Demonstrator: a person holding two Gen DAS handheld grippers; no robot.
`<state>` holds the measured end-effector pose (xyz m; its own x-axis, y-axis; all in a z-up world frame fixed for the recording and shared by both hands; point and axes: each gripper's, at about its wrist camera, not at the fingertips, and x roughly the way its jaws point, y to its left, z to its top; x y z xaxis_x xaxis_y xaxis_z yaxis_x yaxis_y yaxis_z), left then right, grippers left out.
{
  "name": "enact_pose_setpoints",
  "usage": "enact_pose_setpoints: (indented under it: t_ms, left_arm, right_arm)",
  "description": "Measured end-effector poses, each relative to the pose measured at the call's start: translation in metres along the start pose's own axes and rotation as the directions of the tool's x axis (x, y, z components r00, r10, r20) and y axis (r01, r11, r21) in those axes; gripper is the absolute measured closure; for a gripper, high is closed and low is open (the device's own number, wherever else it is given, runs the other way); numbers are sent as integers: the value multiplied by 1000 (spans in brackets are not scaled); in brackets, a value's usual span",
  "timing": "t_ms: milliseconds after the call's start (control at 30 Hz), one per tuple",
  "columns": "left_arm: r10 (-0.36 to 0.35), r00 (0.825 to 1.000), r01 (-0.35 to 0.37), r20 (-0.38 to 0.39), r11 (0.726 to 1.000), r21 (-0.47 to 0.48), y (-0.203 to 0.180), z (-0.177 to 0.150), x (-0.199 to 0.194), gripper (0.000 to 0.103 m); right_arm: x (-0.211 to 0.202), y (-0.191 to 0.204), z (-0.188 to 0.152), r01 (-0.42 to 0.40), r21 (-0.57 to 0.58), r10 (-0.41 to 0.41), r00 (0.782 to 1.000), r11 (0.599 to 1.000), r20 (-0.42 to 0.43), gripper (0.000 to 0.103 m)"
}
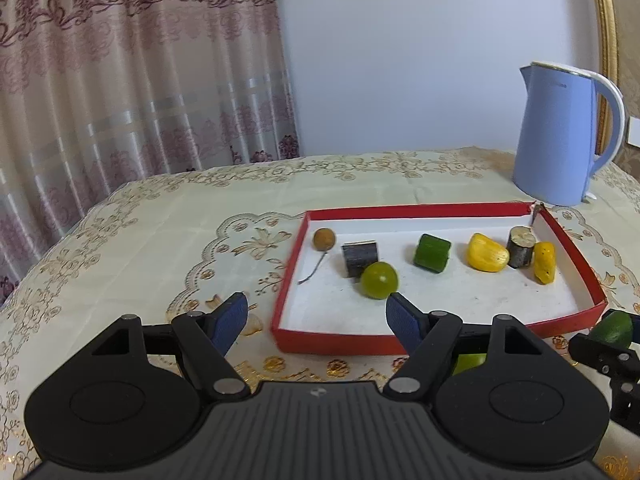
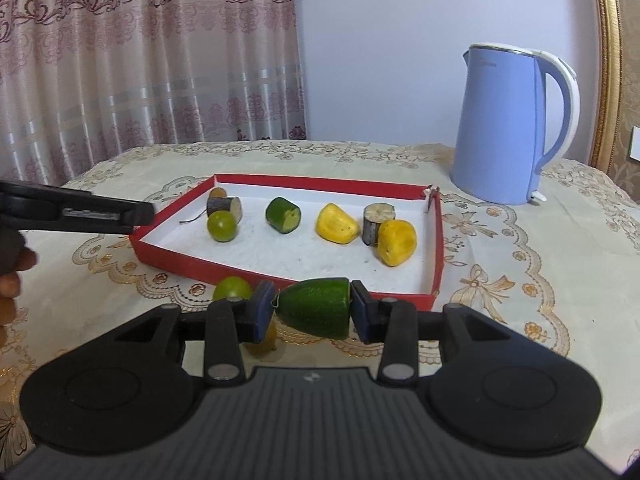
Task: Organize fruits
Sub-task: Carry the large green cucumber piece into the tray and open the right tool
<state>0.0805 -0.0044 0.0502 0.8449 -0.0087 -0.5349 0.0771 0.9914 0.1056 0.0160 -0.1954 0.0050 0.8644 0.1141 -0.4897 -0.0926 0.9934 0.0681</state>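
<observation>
We've got the right gripper [image 2: 313, 312] clenched on a dark green fruit piece [image 2: 318, 306], blue fingers [image 2: 262, 312] pressing it from both sides, held just in front of the red tray's [image 2: 436, 236] near wall, above the bench [image 2: 520, 280]. Left gripper [image 1: 316, 320] released, fingers [image 1: 230, 322] spread wide with nothing between them, sitting over the tray's near-left corner.

In the tray, left to right: small brown fruit [image 1: 324, 239], dark block [image 1: 359, 258] with a green round fruit [image 1: 379, 280] touching its front, green cut piece [image 1: 432, 253], yellow piece [image 1: 486, 252], bark-covered stump [image 1: 521, 247], second yellow piece [image 1: 545, 262] just beside the stump.

Outside the tray, on the bench near its front wall: another green round fruit [image 2: 232, 289] and something yellow [image 2: 262, 344] under the right gripper's left finger (mostly hidden, can't tell what).

Blue kettle [image 2: 504, 128] stands behind the tray's far-right corner, apart from it
</observation>
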Motion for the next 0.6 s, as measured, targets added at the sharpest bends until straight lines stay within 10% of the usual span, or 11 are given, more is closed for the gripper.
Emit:
enact_pose_setpoints:
  t_ms: [467, 600]
  left_arm:
    - [-27, 998, 24, -50, 998, -60, 28, -16, -2, 27]
    - [-35, 998, 32, -53, 998, -53, 29, -18, -4, 27]
  right_arm:
    - [10, -1, -17, -16, -36, 13, 995, 999, -95, 72]
    - [0, 4, -28, 39, -105, -49, 995, 994, -90, 18]
